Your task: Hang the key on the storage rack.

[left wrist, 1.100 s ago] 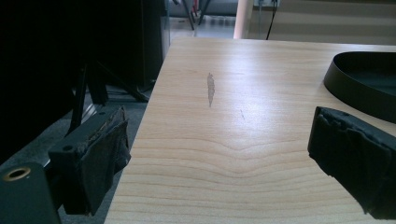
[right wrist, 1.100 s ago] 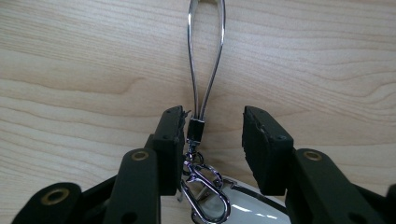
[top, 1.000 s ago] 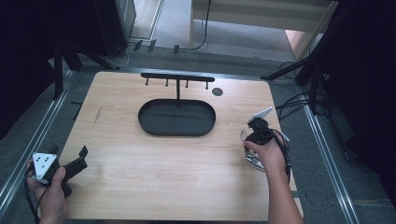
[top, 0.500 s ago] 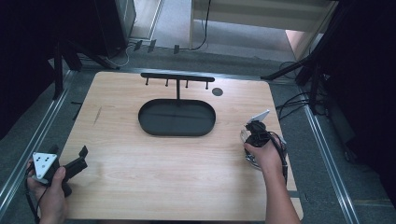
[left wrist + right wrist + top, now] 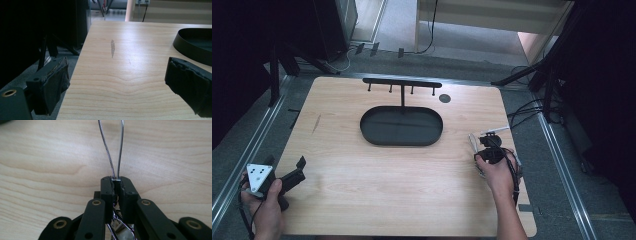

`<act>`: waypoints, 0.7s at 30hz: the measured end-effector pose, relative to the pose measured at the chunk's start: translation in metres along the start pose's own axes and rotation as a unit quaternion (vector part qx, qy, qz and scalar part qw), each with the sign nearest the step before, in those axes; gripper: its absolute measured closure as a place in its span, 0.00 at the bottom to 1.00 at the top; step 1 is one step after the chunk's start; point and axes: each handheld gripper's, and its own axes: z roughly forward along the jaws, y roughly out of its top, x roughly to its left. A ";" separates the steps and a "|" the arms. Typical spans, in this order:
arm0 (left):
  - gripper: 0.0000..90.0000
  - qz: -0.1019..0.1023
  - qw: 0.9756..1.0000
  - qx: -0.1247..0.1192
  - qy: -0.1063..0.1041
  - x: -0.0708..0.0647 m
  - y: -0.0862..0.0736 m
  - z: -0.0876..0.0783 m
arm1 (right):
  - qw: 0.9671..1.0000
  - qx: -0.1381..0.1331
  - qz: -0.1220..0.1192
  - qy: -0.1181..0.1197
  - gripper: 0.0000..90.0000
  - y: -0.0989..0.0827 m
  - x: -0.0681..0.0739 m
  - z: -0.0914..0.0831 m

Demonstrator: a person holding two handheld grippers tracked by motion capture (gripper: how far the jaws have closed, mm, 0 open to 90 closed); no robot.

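My right gripper (image 5: 115, 180) points down at the table, shut on a thin silvery wire loop (image 5: 109, 157). Its jaws have just been closing, and the loop's two strands run out from between the pads across the wood. In the high view this gripper (image 5: 488, 150) stands near the table's right edge, with the silvery wire (image 5: 472, 142) lying just to its left. A hand holds my left gripper (image 5: 285, 162) at the front left corner. Its jaws (image 5: 117, 82) stand wide open over bare wood with nothing between them.
A black oval tray (image 5: 402, 144) sits at the middle back of the wooden table, its wall (image 5: 185, 46) also in the left gripper view. Behind it stands a black T-shaped rack (image 5: 402, 83) with short pegs. A small dark disc (image 5: 444, 98) lies to the rack's right.
The right gripper has dipped slightly toward the table and drawn a little nearer the front edge, its jaws closing on the wire. The left hand and gripper have stayed still.
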 end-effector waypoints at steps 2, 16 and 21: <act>0.06 0.000 1.000 0.000 0.001 0.000 0.000 0.000 | 0.999 -0.034 -0.002 0.000 0.93 -0.003 0.000 -0.005; 0.06 -0.001 1.000 0.003 -0.003 0.001 0.000 0.000 | 0.960 -0.276 -0.040 0.022 0.93 -0.004 0.031 -0.036; 0.06 0.000 1.000 0.004 -0.006 0.001 0.000 0.001 | 0.944 -0.323 -0.057 0.034 0.93 0.006 0.057 -0.038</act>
